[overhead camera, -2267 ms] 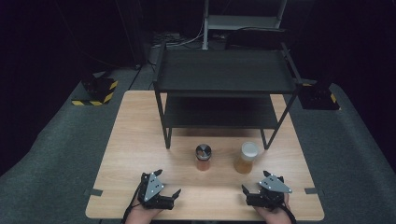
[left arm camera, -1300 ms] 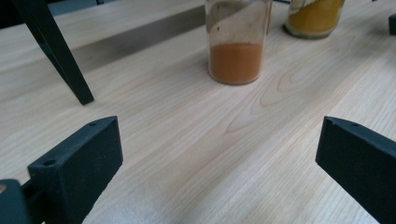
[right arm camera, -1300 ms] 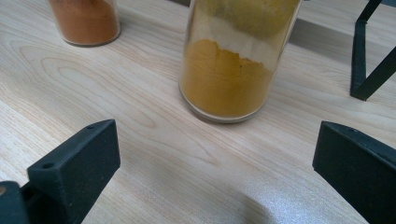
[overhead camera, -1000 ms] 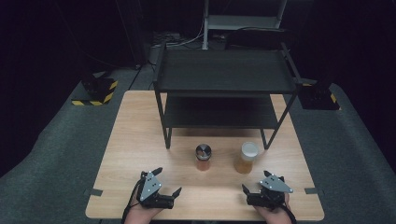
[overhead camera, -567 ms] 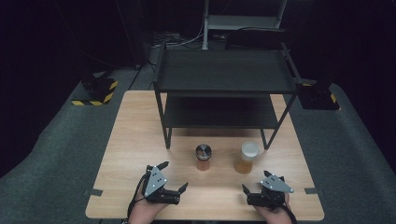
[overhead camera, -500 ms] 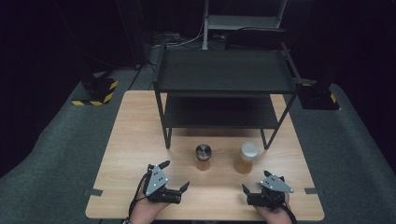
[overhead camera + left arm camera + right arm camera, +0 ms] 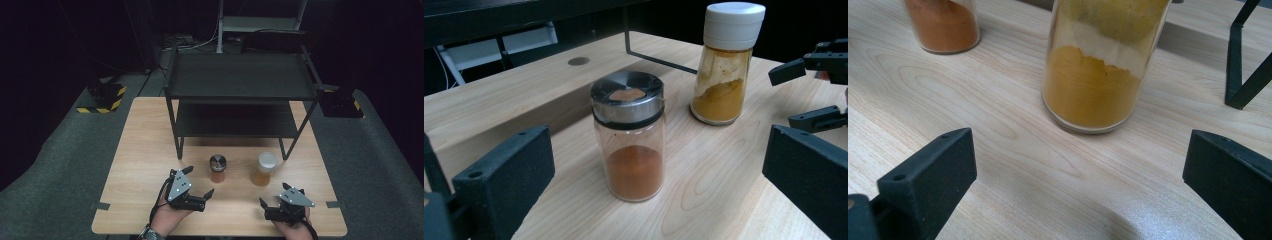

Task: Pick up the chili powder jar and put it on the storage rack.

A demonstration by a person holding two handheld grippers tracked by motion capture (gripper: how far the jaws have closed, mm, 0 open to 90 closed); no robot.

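Note:
A glass jar of red spice [image 7: 217,168] with a metal lid stands on the wooden table [image 7: 145,150], in front of the rack. To its right is a jar of yellow spice [image 7: 263,169] with a white lid. My left gripper [image 7: 199,181] is open, just left of and nearer than the red jar. In the left gripper view the red jar [image 7: 631,145] stands between and beyond the wide-apart jaws, not touched. My right gripper [image 7: 273,194] rests open near the table's front edge. The yellow jar [image 7: 1098,65] is ahead of its jaws, with the red jar [image 7: 943,25] at upper left.
A black two-tier metal rack [image 7: 240,75] stands at the back half of the table, both shelves bare. One of its legs [image 7: 1243,65] is close to the right of the yellow jar. The other gripper [image 7: 809,85] shows at the right edge of the left gripper view.
My left gripper has moved forward and to the right, closing in on the red spice jar. The right gripper and both jars have stayed put.

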